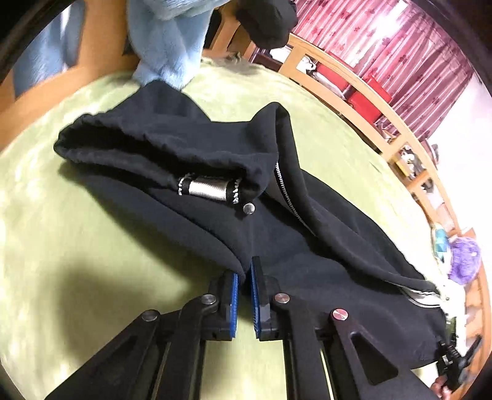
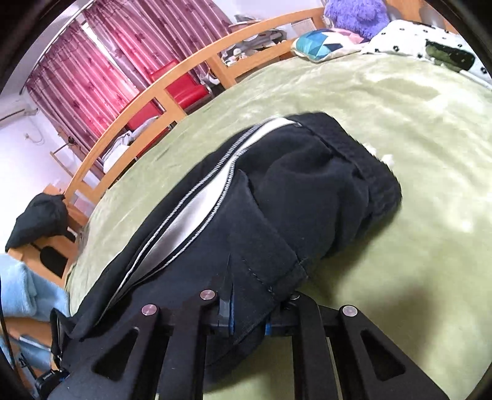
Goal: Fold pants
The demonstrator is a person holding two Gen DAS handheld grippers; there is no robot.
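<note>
Fabric is pinched in each hand-held gripper: our left hand-held gripper (image 1: pixel 244 278) and right hand-held gripper (image 2: pixel 247 310) clamp the near edge of the black pants (image 1: pixel 190 147), probably to fold them across the green bed (image 1: pixel 61 246).

A bedroom in a home is showing here. A green blanket (image 2: pixel 353 101) is covering a bed with a wooden frame (image 2: pixel 147 92). Pillows (image 2: pixel 319 46) and a purple plush toy (image 2: pixel 356 14) are lying at its head, and pink flowered curtains (image 2: pixel 101 61) are hanging behind, beside an air conditioner (image 2: pixel 13 112).
</note>
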